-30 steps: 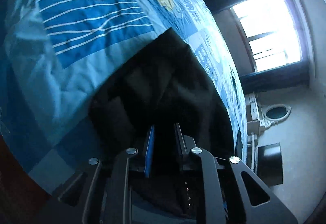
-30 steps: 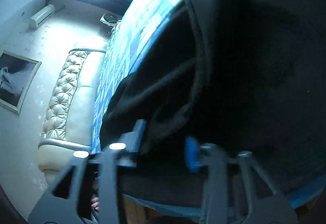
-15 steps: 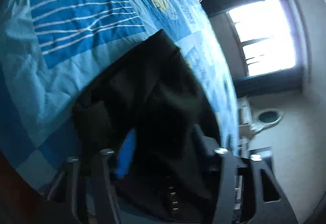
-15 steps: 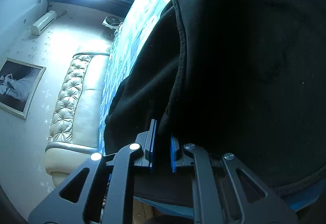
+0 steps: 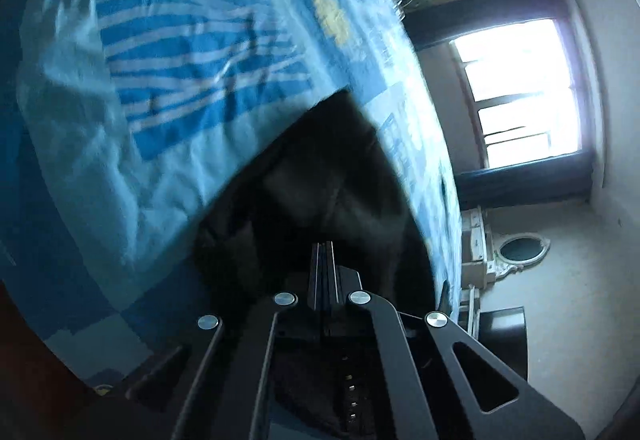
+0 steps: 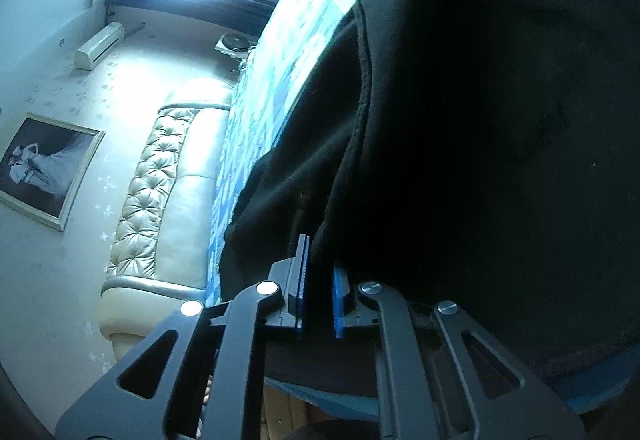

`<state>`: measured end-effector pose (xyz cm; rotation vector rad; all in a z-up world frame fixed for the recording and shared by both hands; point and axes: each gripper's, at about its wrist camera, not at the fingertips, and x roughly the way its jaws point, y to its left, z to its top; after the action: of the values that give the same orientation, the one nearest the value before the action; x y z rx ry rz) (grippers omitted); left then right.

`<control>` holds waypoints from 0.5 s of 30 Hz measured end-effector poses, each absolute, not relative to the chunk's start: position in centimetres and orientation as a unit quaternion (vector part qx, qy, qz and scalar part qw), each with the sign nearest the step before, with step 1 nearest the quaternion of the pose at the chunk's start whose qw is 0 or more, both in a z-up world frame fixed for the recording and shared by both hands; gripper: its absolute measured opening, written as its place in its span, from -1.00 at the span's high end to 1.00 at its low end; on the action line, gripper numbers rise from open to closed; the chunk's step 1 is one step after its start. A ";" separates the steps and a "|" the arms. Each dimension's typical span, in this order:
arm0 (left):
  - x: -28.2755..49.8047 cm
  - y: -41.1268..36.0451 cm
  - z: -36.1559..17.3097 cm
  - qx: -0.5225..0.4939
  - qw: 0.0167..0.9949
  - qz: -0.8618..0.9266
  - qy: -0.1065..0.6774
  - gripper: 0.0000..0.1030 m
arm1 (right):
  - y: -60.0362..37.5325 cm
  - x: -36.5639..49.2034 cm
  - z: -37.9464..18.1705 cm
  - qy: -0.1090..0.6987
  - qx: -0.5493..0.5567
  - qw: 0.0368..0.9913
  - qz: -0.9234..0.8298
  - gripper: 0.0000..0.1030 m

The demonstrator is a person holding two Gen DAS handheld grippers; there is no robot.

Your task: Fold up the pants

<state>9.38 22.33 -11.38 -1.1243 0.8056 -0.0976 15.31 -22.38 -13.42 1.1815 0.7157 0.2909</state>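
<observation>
Pants on a blue bedspread, a gripper at each side of the near edge.

Left wrist view: the left gripper has its fingers pressed together with no gap showing; whether any cloth is caught between them I cannot tell. The black pants lie just ahead of it on the patterned bedspread, reaching up to a point. A bright window stands at the right. Right wrist view: the right gripper is clamped on a fold of the pants, the blue pads pinching the thick dark edge. The pants fill most of this view. A tufted headboard and a framed picture are at the left.
</observation>
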 end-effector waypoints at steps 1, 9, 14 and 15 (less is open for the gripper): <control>9.1 22.4 -11.2 -0.521 0.769 -0.043 0.367 1.00 | -22.4 15.3 -13.4 0.330 0.543 0.760 0.135 0.82; 7.7 22.2 -13.6 -0.582 0.711 -0.024 0.395 0.99 | -22.8 15.0 -14.9 0.336 0.560 0.748 0.116 0.73; 8.5 22.0 -13.7 -0.584 0.709 -0.014 0.395 0.93 | -22.8 15.3 -15.1 0.335 0.561 0.747 0.119 0.68; 8.8 22.1 -13.6 -0.584 0.710 -0.012 0.393 0.89 | -22.8 15.3 -15.2 0.335 0.562 0.747 0.119 0.67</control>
<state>8.81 22.09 -13.57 -1.2948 0.8729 -0.0269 15.27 -22.81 -15.17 1.2300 0.7319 0.2613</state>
